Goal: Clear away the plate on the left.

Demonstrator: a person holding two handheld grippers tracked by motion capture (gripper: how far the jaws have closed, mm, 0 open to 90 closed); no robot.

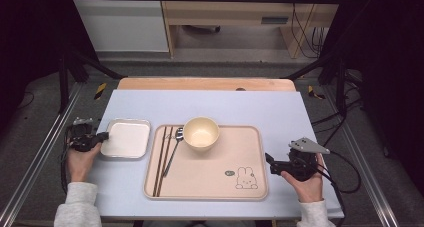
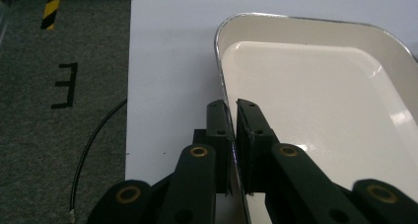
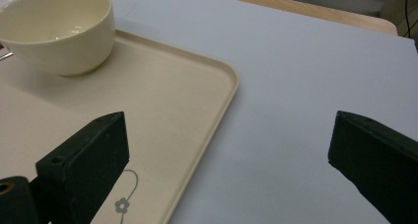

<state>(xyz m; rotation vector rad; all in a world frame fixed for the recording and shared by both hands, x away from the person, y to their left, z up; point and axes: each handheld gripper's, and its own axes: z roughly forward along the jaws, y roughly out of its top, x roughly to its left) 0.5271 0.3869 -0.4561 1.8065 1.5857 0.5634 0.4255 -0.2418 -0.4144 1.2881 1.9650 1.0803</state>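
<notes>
Surface (image 1: pixel 210 104): pale blue sheet; carries all below. Tray (image 1: pixel 250 152): beige, near the front edge, centre; holds bowl (image 1: pixel 201 132) at its far edge, spoon (image 1: pixel 175 146) and chopsticks (image 1: pixel 162 159) along its left side. Dish (image 1: pixel 127 137): white, metal-rimmed, just left of the tray. Left gripper (image 2: pixel 232 116): fingers clamped on the dish's left rim, one inside, one outside. Right gripper (image 3: pixel 231 150): fingers wide apart, empty, over the tray's right edge. Step in hand: grasping the dish; next, likely a level lift or slide.
</notes>
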